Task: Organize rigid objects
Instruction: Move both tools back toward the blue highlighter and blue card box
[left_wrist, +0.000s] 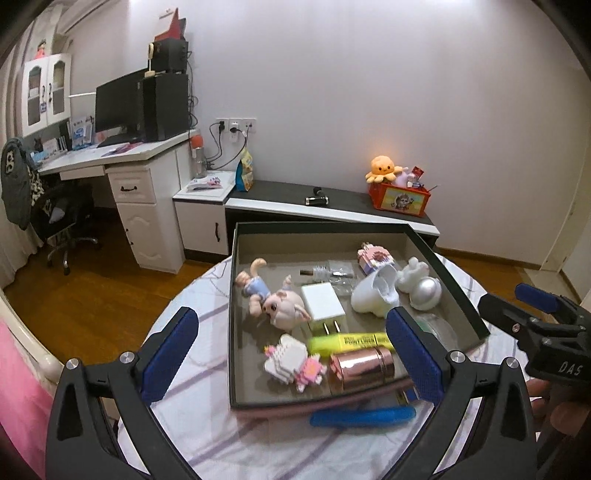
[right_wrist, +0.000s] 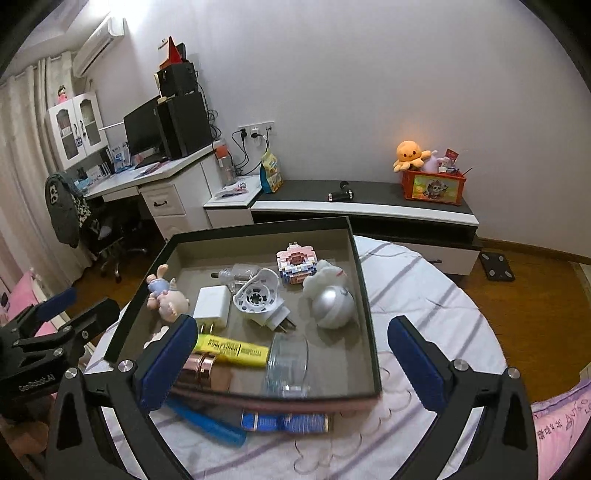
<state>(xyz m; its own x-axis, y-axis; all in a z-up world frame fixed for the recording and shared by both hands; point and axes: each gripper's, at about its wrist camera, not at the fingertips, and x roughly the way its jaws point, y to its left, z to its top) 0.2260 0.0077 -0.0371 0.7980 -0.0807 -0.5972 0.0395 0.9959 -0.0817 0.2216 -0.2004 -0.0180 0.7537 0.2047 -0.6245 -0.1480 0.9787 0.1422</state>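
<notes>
A dark box sits on a round table with a striped cloth. The left gripper hangs over the near side of the box with its blue jaws spread wide and nothing between them. The right gripper is over the near side of the box too, jaws spread wide and holding nothing. Inside the box lie many small things. A little doll lies next to a pink pig toy. A white plug is just beside the pig. A yellow marker lies near the front, touching a shiny pink tin. A toy made of small blocks sits left of the tin. A silver ball is on the right side of the box, near a white bunny. A blue comb lies on the cloth, just in front of the box.
</notes>
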